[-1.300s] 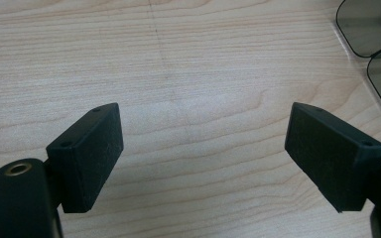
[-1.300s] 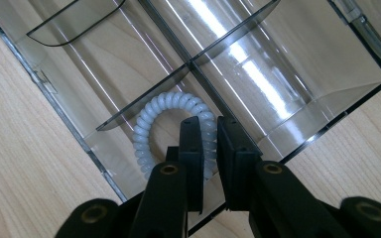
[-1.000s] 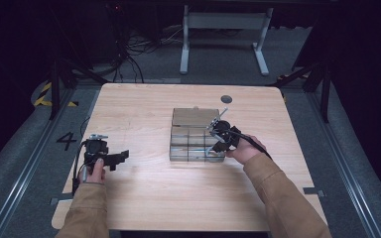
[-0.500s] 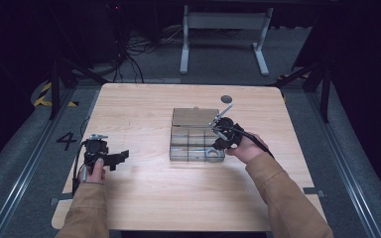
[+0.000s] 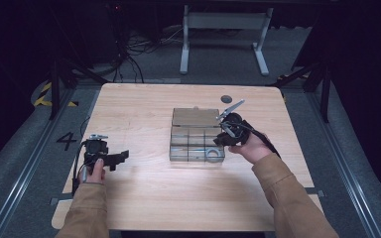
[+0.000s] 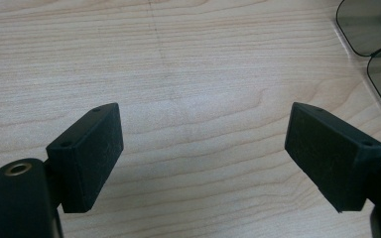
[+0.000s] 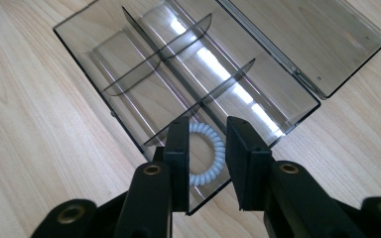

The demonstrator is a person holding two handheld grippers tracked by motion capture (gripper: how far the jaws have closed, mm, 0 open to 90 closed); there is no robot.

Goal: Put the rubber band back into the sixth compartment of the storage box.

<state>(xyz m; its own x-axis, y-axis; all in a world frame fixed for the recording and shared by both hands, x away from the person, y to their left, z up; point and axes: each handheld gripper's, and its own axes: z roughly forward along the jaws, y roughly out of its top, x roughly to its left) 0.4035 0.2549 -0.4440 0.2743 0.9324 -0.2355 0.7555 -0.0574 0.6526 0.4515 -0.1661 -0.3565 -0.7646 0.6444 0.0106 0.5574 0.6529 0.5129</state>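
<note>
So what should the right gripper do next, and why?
Probably lift straight up and away from the clear box. The white coil hair tie already lies in the box's near corner compartment, and the right gripper has its jaws parted above it, apparently not pinching it. The left gripper waits open over the table.

Between the right gripper (image 7: 206, 163) jaws there is a narrow gap, and the white coil ring (image 7: 209, 153) lies just beyond it, walled in by the clear box's (image 7: 99, 44) dividers. Ahead of the wide-spread left gripper (image 6: 203, 153), bare table (image 6: 178, 74) lies unobstructed.
</note>
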